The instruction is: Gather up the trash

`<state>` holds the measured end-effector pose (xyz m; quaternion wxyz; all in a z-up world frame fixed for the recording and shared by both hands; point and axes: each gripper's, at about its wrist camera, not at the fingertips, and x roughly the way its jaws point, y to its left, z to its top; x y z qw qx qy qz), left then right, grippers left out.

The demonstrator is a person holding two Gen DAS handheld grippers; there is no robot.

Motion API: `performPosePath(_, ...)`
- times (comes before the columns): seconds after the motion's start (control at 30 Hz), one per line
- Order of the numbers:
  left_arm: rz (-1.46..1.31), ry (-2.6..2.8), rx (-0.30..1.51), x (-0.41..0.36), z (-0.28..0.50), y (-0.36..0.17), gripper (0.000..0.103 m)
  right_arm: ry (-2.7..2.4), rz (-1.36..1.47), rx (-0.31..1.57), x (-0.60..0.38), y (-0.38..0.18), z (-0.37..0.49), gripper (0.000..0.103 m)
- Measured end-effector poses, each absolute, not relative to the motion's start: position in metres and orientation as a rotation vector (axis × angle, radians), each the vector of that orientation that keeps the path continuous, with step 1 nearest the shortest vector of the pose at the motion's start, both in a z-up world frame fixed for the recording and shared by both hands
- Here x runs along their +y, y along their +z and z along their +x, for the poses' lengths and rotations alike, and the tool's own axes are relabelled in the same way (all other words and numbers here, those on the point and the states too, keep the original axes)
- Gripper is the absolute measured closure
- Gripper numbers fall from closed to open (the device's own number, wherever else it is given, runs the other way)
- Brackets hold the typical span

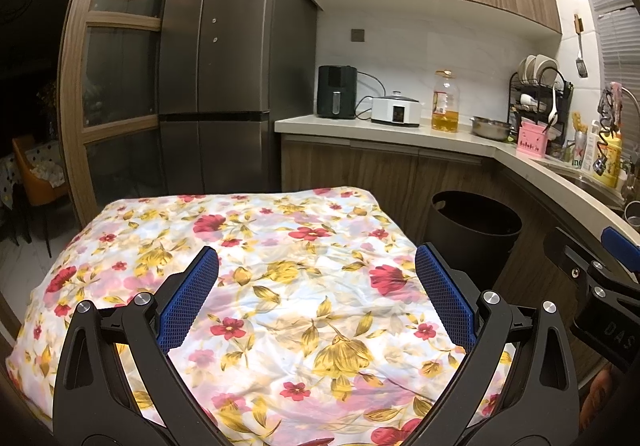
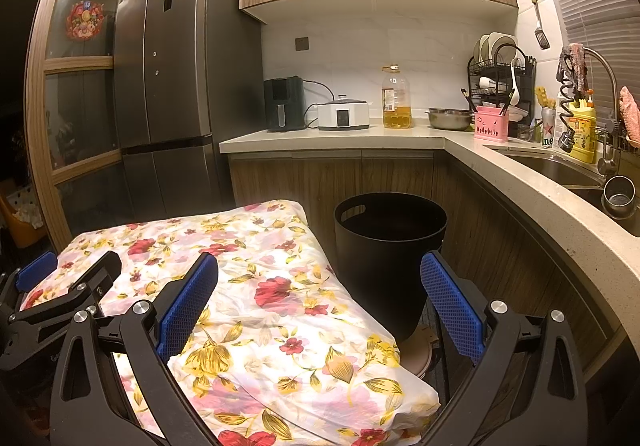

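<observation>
Above the floral-clothed bench (image 1: 256, 246), left tongs (image 1: 316, 298) and right tongs (image 2: 320, 310) hovering spread wide and holding nothing, black trash bin (image 2: 384, 258) standing upright beside bench, mouth facing up

left gripper (image 1: 316, 298): fingers spread, empty | right gripper (image 2: 320, 302): fingers spread, empty

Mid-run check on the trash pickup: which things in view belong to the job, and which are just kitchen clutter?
Job:
black trash bin, open-topped, on the floor beside the table
left gripper, open, empty
right gripper, open, empty
No loose trash is visible on the floral tablecloth.

Clutter:
air fryer
white cooker
oil bottle
steel bowl
dish rack
</observation>
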<state>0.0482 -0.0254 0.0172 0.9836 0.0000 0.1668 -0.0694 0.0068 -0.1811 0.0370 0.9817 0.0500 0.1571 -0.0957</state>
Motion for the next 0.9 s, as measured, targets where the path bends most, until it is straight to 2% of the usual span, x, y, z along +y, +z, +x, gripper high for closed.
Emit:
performPosePath(0.17,0.018,-0.154,0.336,-0.0261,0.0474,0.017,0.013,-0.193,0.1,0.316,-0.1819,0.0358,0.0056,0.006)
performPosePath(0.9,-0.003,-0.158,0.358,-0.0191,0.0497,0.0152,0.01,-0.194,0.103,0.311,-0.1798,0.0383,0.0042,0.006)
